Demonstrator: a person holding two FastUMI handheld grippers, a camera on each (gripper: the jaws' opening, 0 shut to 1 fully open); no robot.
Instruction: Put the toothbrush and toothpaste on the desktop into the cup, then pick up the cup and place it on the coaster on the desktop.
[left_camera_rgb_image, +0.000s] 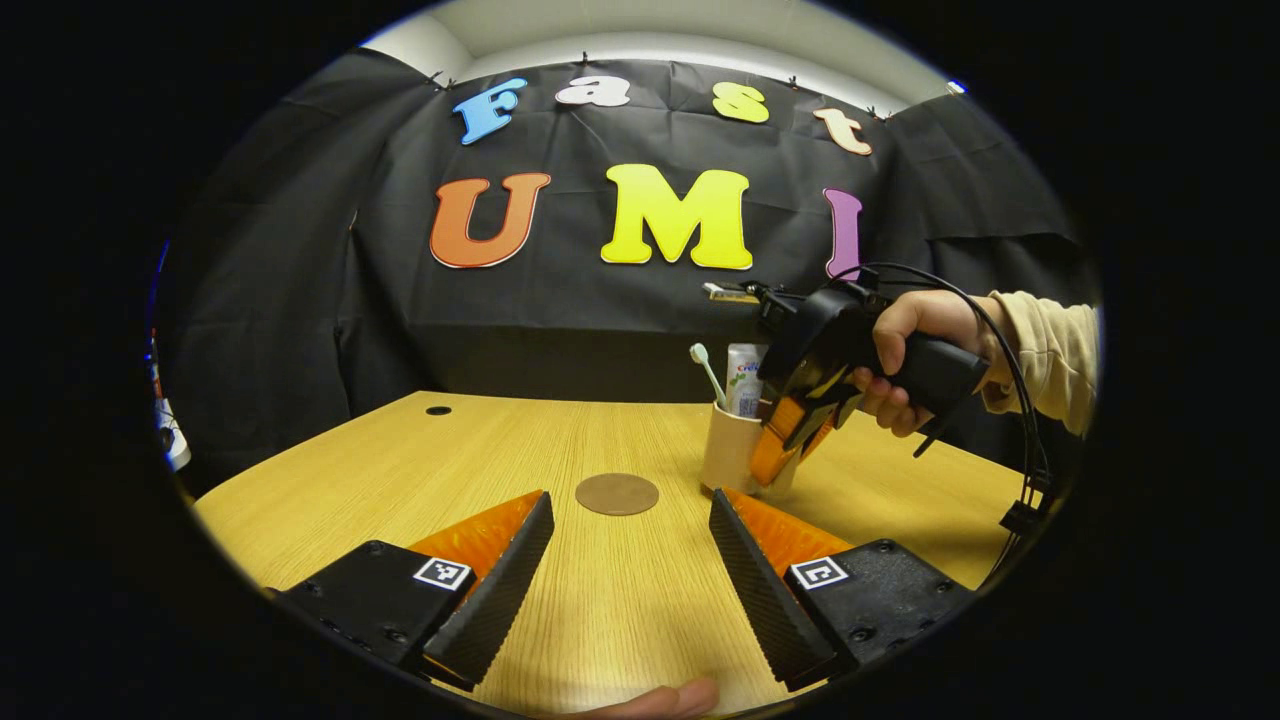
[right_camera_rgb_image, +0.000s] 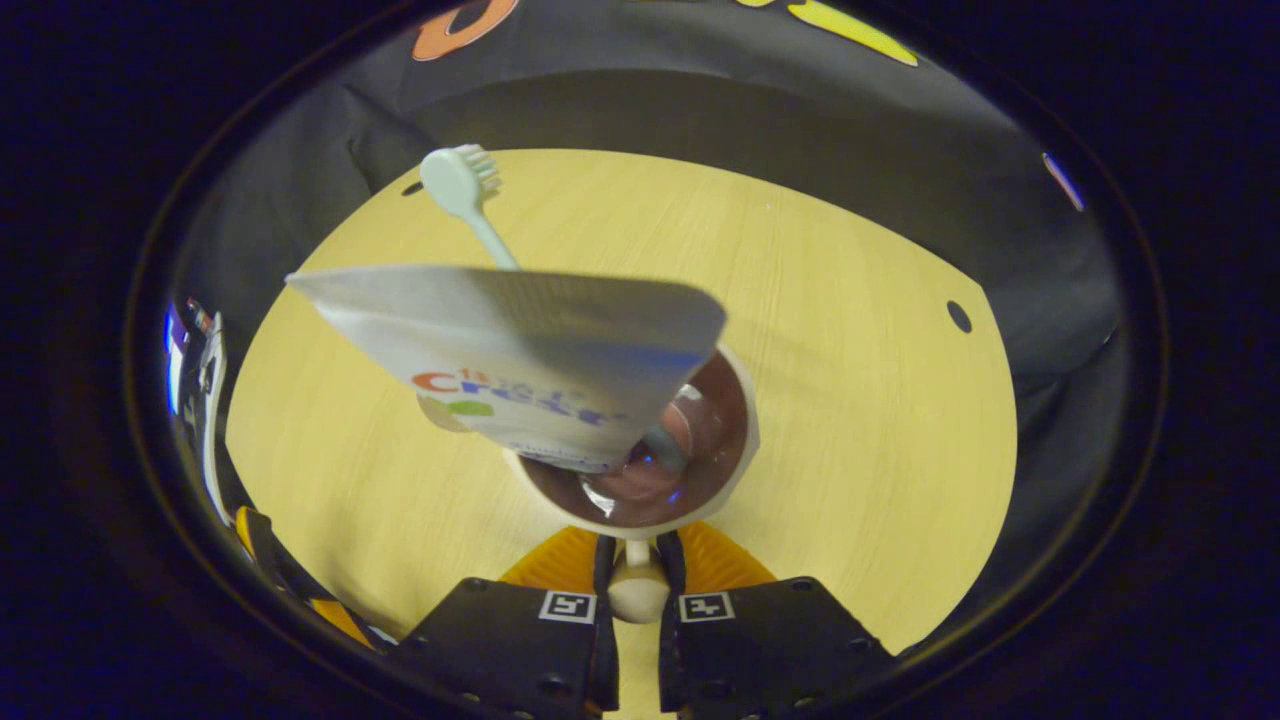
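A beige cup (left_camera_rgb_image: 728, 452) sits just right of the round brown coaster (left_camera_rgb_image: 617, 494) on the wooden table (left_camera_rgb_image: 500, 440). A pale toothbrush (left_camera_rgb_image: 706, 368) and a white toothpaste tube (left_camera_rgb_image: 744, 378) stand upright in it. My right gripper (left_camera_rgb_image: 790, 450), held by a hand (left_camera_rgb_image: 905, 345), comes down on the cup's right side. From above, in the right gripper view, that gripper (right_camera_rgb_image: 637, 565) is shut on the cup's handle (right_camera_rgb_image: 637, 590); the cup (right_camera_rgb_image: 735, 470), tube (right_camera_rgb_image: 520, 350) and toothbrush (right_camera_rgb_image: 462, 185) fill the middle. My left gripper (left_camera_rgb_image: 630, 510) hangs open over the near table, in front of the coaster.
Two small dark holes mark the tabletop, one at the back left (left_camera_rgb_image: 438, 410) and one seen as hole (right_camera_rgb_image: 959, 316). A black cable (left_camera_rgb_image: 1022, 430) loops down from the right gripper. A fingertip (left_camera_rgb_image: 670, 700) shows at the near edge.
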